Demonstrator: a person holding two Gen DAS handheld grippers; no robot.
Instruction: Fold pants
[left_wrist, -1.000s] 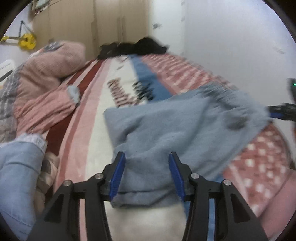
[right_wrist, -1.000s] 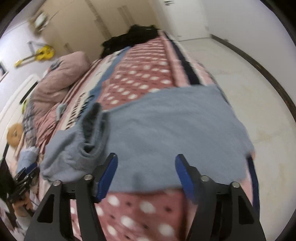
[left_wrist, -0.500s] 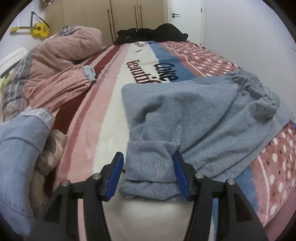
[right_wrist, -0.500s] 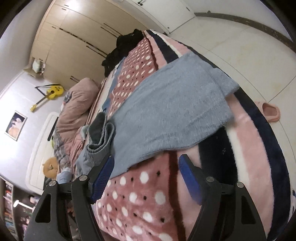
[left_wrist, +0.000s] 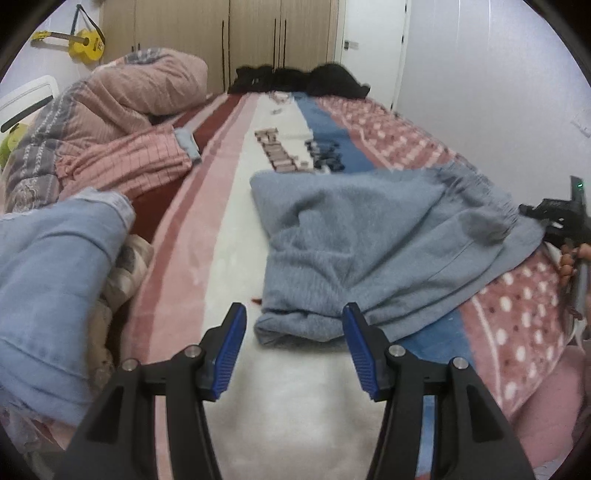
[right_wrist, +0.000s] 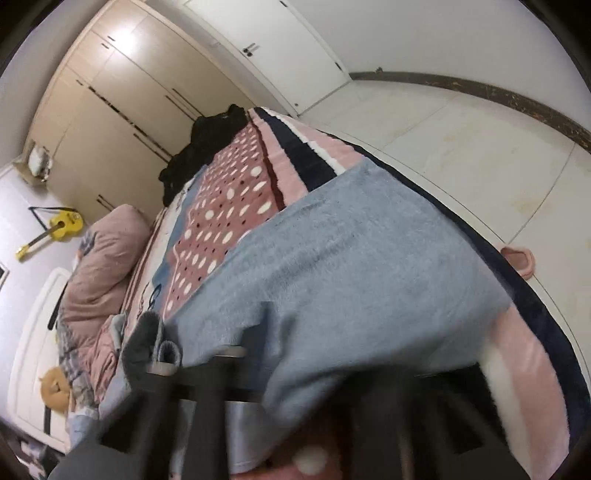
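Grey-blue pants (left_wrist: 369, 236) lie spread across the patterned bedspread (left_wrist: 207, 258), their near edge bunched into a thick fold. My left gripper (left_wrist: 295, 334) hovers open just short of that fold; its blue pads (left_wrist: 231, 350) flank the cloth without pressing on it. In the right wrist view, which is blurred, the pants (right_wrist: 351, 258) drape over my right gripper (right_wrist: 251, 347). Its jaws are closing with the cloth gathered between them, and the fingertips are hidden under the fabric. From the left wrist view, the right gripper (left_wrist: 561, 218) and a hand (left_wrist: 569, 262) sit at the pants' far right edge.
Blue jeans (left_wrist: 48, 277) are heaped at the left, with a pink quilt (left_wrist: 122, 122) behind them. Black clothes (left_wrist: 303, 79) lie at the bed's far end before the wardrobe. A yellow guitar (left_wrist: 85, 42) hangs on the wall. A pink slipper (right_wrist: 517, 258) rests on the floor beside the bed.
My right gripper has sunk onto the pants' edge, rolled, and its jaws have come together in the cloth. My left gripper has shifted slightly and stays open at the near fold.
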